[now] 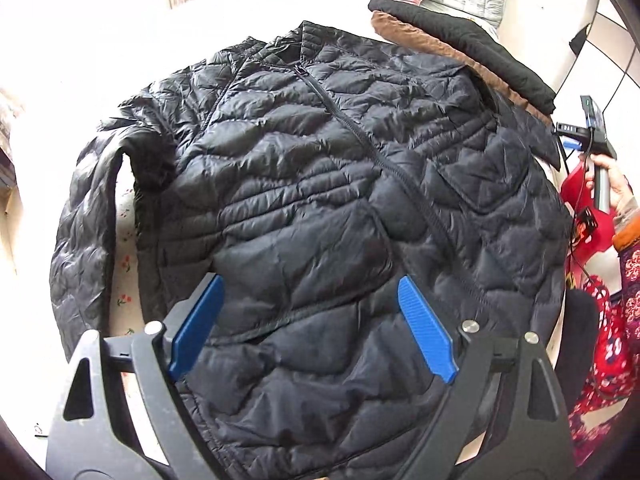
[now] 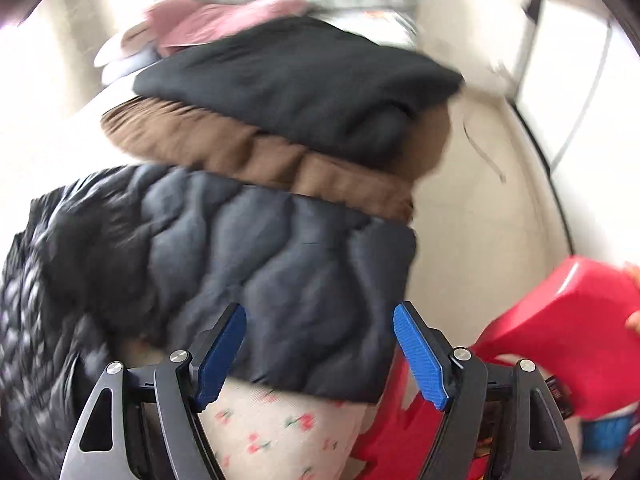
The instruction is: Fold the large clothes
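My left tongs (image 1: 310, 328) hang spread wide, tilted steeply down over the lower front of the black quilted jacket (image 1: 320, 184), pinching nothing. My right tongs (image 2: 320, 354) are also spread and empty, angled down above the jacket's blurred sleeve. The jacket lies zipped and flat on the floral bed sheet (image 2: 276, 436). Just beyond its shoulder sits a folded stack: a black garment (image 2: 296, 80) on a brown one (image 2: 248, 148).
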`<state>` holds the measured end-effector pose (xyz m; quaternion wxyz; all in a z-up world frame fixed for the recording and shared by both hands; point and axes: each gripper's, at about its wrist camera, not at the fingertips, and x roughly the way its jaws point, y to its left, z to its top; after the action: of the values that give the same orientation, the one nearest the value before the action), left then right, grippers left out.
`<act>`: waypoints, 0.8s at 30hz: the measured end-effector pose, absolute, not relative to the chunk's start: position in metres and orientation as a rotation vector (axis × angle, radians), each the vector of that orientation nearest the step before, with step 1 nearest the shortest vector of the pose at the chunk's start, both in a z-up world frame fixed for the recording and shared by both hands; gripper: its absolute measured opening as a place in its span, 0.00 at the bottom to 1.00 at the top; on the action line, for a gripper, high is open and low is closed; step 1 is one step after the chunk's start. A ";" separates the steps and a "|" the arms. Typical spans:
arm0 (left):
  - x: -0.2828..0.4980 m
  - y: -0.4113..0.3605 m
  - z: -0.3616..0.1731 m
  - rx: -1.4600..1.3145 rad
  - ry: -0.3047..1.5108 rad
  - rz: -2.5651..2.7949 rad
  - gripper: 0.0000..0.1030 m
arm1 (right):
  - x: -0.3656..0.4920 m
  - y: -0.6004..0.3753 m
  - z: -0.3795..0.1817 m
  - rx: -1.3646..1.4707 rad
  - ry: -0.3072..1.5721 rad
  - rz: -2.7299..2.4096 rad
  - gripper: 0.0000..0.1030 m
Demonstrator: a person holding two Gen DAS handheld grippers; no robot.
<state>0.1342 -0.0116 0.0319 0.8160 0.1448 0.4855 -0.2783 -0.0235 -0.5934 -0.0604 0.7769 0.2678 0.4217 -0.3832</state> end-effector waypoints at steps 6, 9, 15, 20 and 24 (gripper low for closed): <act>0.160 -0.030 0.026 0.173 1.084 -0.577 0.86 | -0.034 -0.621 -0.082 0.702 0.825 -0.800 0.15; 0.179 -0.042 0.027 0.079 1.124 -0.603 0.86 | -0.025 -0.577 -0.042 0.446 0.779 -0.882 0.07; 0.231 -0.118 0.041 0.050 1.103 -0.666 0.85 | 0.012 -0.531 0.070 0.042 0.592 -0.903 0.07; 0.267 -0.211 0.034 0.035 1.050 -0.763 0.81 | 0.039 -0.542 0.130 -0.122 0.476 -0.937 0.07; 0.287 -0.295 0.003 -0.015 1.028 -0.861 0.72 | 0.063 -0.578 0.140 -0.162 0.496 -0.967 0.07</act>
<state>0.2872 -0.2951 0.0032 0.7835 -0.0069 0.4765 -0.3988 0.0633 -0.5782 0.1404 0.8529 -0.0772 0.2359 -0.4593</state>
